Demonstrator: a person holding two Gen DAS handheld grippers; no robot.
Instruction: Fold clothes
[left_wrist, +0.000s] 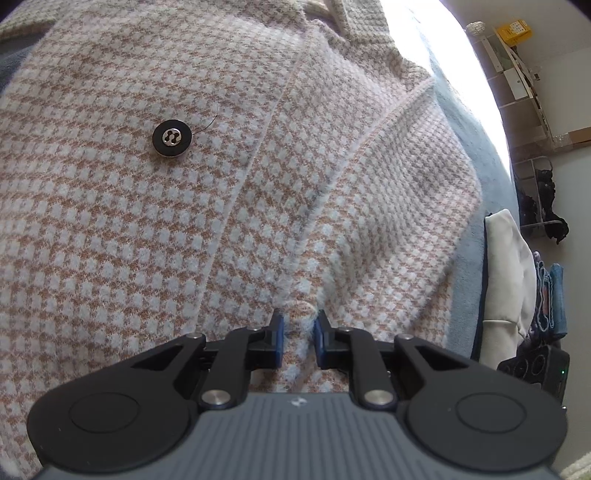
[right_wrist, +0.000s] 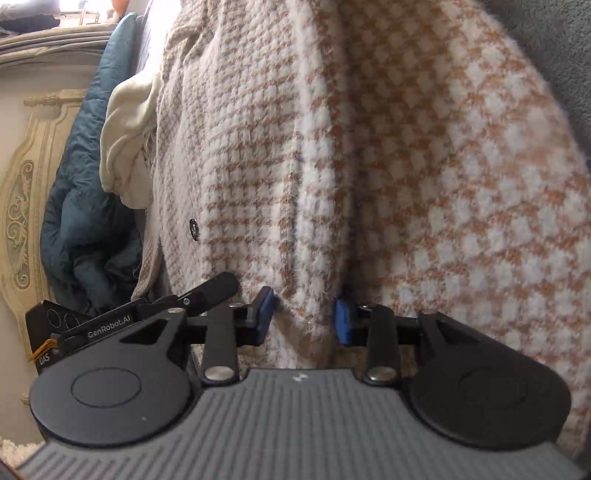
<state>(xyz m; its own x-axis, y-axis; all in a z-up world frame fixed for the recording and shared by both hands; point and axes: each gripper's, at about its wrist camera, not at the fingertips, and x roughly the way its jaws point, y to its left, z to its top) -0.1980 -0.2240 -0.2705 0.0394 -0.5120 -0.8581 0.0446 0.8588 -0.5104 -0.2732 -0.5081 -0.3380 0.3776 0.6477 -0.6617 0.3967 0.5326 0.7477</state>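
Item: knit cardigan (left_wrist: 258, 192), pink-and-tan check, fuzzy nap, black button (left_wrist: 172, 138) with metal centre; lies spread over a grey-blue bed cover (left_wrist: 476, 177) and fills most of both views. Condition of fold: one panel is turned over the body, its piped edge (left_wrist: 388, 114) running diagonally in the left view; a collar or lapel shows at the far end. In the right view the cloth hangs in lengthwise ridges toward the camera, so it looks partly lifted rather than flat. Left tongs (left_wrist: 298, 332): blue pads close on a small pucker of the knit, pinching it. Right tongs (right_wrist: 304, 314): pads set wider, a thicker fold of the knit gathered between them and touching both, judged gripped. Progress, as a judgement: mid-fold, at least one flap laid in, no compact stack formed; further turns and squaring remain. Adjacent: cream garment (right_wrist: 129, 147), teal quilt (right_wrist: 85, 206), carved headboard (right_wrist: 22, 206).
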